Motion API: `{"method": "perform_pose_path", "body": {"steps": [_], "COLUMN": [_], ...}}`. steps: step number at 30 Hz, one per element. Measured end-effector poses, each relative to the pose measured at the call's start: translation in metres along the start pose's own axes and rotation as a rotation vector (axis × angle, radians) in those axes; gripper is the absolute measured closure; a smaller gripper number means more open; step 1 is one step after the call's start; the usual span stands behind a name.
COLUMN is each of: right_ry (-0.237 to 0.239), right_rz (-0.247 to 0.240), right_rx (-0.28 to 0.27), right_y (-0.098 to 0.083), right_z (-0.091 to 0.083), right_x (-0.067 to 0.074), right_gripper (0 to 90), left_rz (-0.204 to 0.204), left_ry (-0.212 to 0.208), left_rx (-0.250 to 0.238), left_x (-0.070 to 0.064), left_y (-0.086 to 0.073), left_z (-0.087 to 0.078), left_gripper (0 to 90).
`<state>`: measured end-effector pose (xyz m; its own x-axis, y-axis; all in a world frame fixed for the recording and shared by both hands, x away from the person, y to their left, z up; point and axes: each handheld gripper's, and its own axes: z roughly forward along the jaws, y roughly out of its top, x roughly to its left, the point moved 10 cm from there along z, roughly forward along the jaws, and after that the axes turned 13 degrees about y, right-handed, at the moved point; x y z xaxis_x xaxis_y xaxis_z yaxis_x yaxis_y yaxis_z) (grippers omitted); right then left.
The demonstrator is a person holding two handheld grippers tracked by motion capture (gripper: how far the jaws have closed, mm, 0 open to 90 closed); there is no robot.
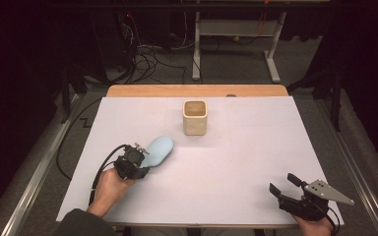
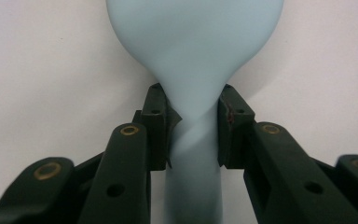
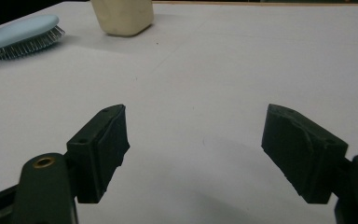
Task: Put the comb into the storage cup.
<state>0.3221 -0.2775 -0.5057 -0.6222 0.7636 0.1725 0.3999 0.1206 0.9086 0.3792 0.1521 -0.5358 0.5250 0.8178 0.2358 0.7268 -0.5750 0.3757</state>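
Note:
A light blue hairbrush (image 1: pixel 158 151) lies bristles down on the white table (image 1: pixel 236 162), left of the middle. Its head points toward the far right. My left gripper (image 1: pixel 145 160) is shut on its handle. In the left gripper view both pads (image 2: pixel 161 126) press the narrow neck of the hairbrush (image 2: pixel 196 46) just below the head. A beige square cup (image 1: pixel 195 118) stands upright farther back, near the table's middle. My right gripper (image 1: pixel 281 182) rests near the front right corner, open with nothing between its fingers. In the right gripper view the hairbrush (image 3: pixel 21 30) and the cup (image 3: pixel 122 16) lie far off beyond that gripper (image 3: pixel 196 135).
A wooden strip (image 1: pixel 197 90) runs along the table's far edge. Beyond it, on the floor, are cables (image 1: pixel 147 59) and a white frame leg (image 1: pixel 196 49). Metal rails (image 1: pixel 34 172) border the table on both sides.

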Motion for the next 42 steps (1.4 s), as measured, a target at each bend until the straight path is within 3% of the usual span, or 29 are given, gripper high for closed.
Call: {"method": "perform_pose_path", "body": {"steps": [18,30,42], "right_ry": [-0.004,-0.003,0.025], "right_rz": [0.002,0.009,-0.001], "right_rx": [-0.006,-0.018,-0.042], "right_y": [0.001,0.002,0.007], "right_z": [-0.001,-0.002,-0.002], "right_x": [0.0,0.0,0.01], "right_gripper": [23.0,22.0,22.0], "left_rz": [-0.046,-0.061,-0.06], "left_ry": [-0.048,-0.098,-0.141], "left_rx": [-0.113,-0.191,-0.234], "left_x": [-0.009,-0.02,-0.032], "left_y": [0.0,-0.002,-0.001], "left_z": [-0.02,-0.036,-0.048], "left_gripper": [69.2,69.2,69.1]}}
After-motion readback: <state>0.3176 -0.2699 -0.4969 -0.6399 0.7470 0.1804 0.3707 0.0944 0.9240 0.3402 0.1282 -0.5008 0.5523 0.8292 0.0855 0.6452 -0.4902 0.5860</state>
